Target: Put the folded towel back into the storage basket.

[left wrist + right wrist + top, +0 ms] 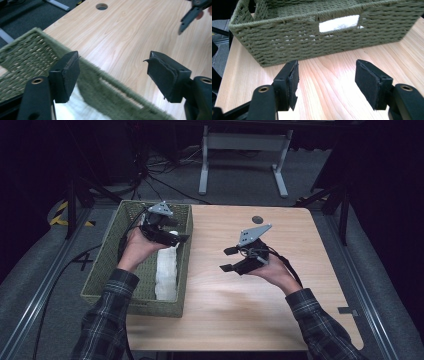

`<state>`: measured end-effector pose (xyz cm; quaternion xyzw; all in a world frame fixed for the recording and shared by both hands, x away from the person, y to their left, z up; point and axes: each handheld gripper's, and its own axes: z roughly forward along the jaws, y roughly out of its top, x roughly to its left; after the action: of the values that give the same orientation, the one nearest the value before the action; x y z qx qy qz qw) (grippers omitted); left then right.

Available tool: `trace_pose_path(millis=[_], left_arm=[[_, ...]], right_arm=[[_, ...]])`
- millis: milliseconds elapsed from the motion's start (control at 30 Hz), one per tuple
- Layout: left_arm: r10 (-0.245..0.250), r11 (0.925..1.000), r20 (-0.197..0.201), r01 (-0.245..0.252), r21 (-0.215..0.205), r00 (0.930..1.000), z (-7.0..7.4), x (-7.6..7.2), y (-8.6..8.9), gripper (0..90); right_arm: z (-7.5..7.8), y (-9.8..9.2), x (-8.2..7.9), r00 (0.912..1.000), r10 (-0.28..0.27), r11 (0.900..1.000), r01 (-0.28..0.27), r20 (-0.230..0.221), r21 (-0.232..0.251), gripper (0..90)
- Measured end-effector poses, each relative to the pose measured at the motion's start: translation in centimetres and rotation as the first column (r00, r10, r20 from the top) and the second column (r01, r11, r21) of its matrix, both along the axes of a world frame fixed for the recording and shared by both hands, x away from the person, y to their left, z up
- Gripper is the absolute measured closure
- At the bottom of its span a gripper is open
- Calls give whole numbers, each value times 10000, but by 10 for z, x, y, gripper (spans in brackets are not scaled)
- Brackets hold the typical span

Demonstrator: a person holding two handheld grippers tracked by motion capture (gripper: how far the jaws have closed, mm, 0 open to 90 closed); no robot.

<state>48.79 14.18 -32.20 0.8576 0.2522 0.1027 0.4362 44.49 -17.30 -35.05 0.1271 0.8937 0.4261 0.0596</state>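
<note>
We see a wooden tabletop (280,285) from above. A green woven basket (102,265) sits at its 9 o'clock edge, with a white towel (166,270) lying along the basket's right inner wall. Our left hand-held gripper (176,236) hovers over the basket's far right part, above the towel, its jaws apart and holding nothing. Our right hand-held gripper (227,259) hangs over the bare middle of the tabletop, pointing toward 9 o'clock at the basket, jaws apart and empty
</note>
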Motion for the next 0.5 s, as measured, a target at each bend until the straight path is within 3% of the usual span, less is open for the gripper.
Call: trace_pose_path(millis=[500], left_arm=[[-172,9998,-155,173,32,9997,-4,-31,-64,169]], right_arm=[[-5,-64,-5,9994,-351,9993,351,45,-87,317]])
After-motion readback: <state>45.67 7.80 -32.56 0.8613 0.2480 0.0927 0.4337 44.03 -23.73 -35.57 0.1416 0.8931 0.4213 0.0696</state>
